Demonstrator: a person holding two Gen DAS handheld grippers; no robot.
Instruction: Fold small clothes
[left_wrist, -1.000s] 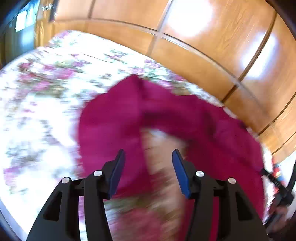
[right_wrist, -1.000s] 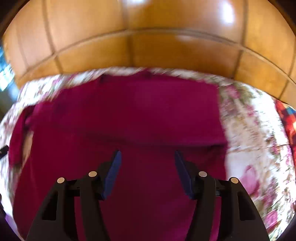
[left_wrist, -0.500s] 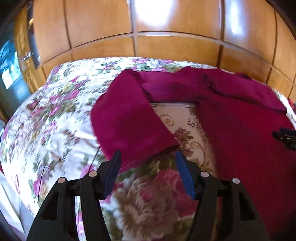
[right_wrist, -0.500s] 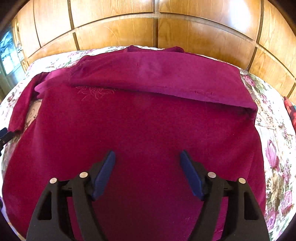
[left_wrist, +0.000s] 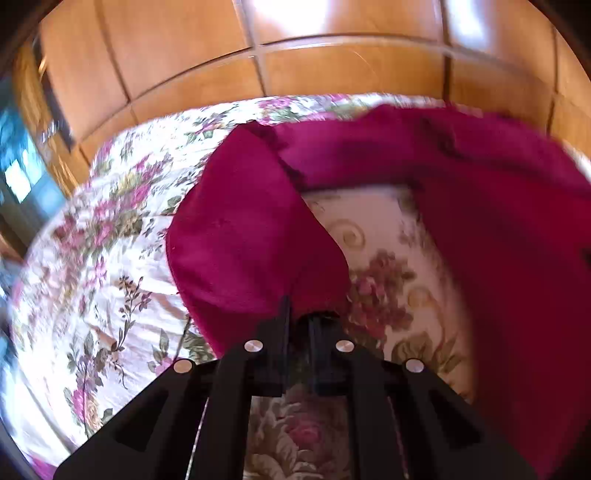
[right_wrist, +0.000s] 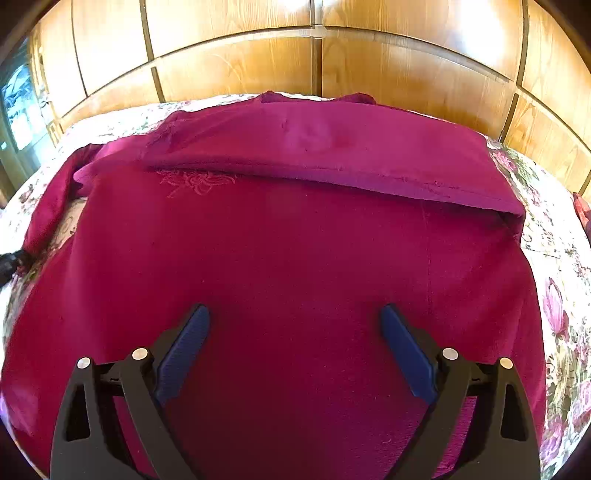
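Wood panelling (right_wrist: 236, 74) backs the floral bed (left_wrist: 110, 258); left tool (left_wrist: 299, 314) pinches the crimson garment's sleeve (left_wrist: 251, 236), body (right_wrist: 295, 258) lying rightward under the gaping, empty right tool (right_wrist: 295, 332).

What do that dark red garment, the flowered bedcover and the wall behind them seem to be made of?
The dark red garment looks like soft matte knit or fleece: slightly fuzzy, limp folds, tone-on-tone embroidery. The flowered bedcover seems a smooth printed cotton-like weave, lightly creased. The wall panels look like varnished wood or wood veneer: visible grain, glossy light glare.
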